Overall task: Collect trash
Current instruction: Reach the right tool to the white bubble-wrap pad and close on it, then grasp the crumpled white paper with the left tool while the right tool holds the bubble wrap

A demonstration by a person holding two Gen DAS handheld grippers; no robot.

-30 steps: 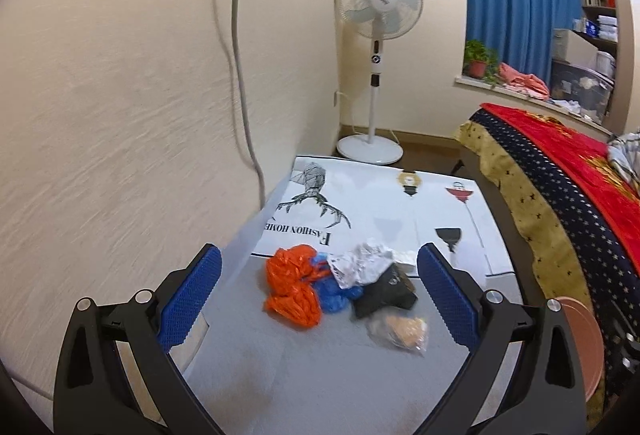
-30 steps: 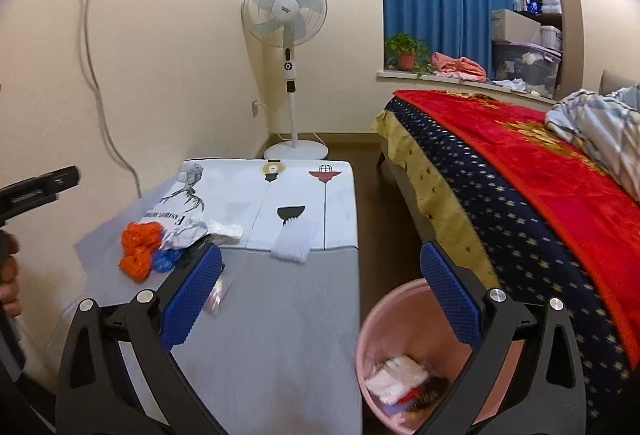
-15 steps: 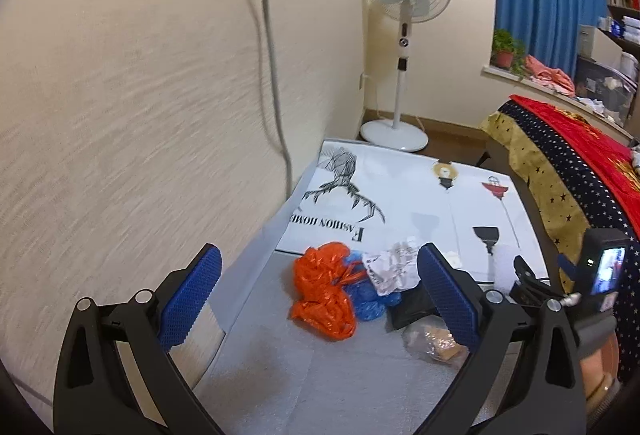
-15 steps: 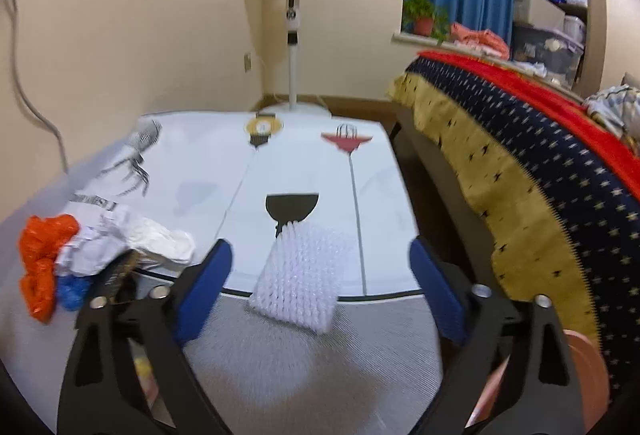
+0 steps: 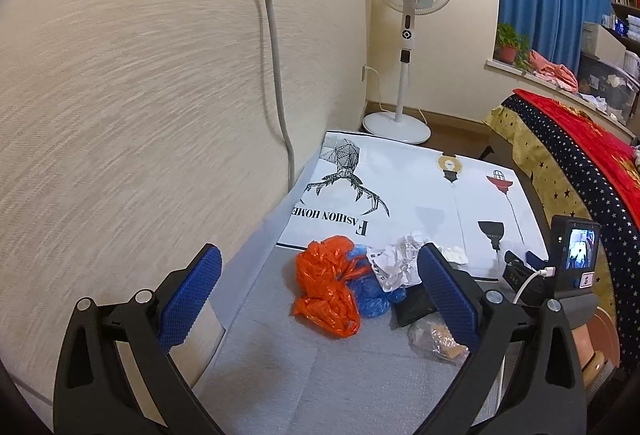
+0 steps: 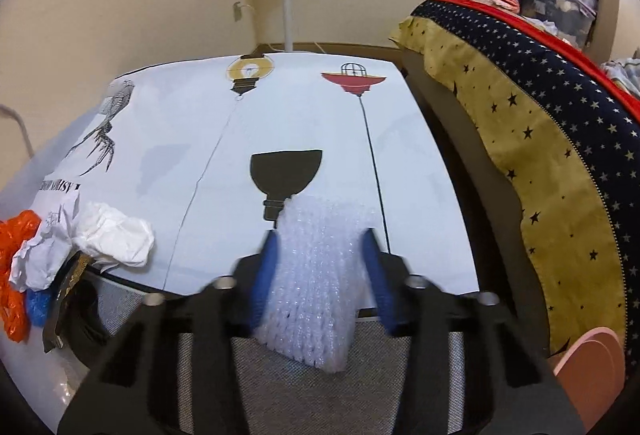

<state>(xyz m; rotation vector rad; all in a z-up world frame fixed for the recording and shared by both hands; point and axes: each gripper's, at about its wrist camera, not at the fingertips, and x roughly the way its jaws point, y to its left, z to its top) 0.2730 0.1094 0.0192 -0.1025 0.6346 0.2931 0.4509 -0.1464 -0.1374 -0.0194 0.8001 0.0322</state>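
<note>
Lying between the right gripper [image 6: 320,271] jaws: bubble wrap [image 6: 316,283].

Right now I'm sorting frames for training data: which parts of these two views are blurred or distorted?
Right wrist view: the right hand-held gripper is motion-smeared around the clear bubble-wrap piece; the printed white sheet stays sharp. Left wrist view: the cream textured wall streaks with blur; the crumpled orange plastic bag stays crisp. Both bow from fisheye.

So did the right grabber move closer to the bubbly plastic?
Yes. The right gripper went forward and down toward the bubble wrap, which now sits between its blue fingers. The black lamp print on the table looks much nearer than before.
</note>
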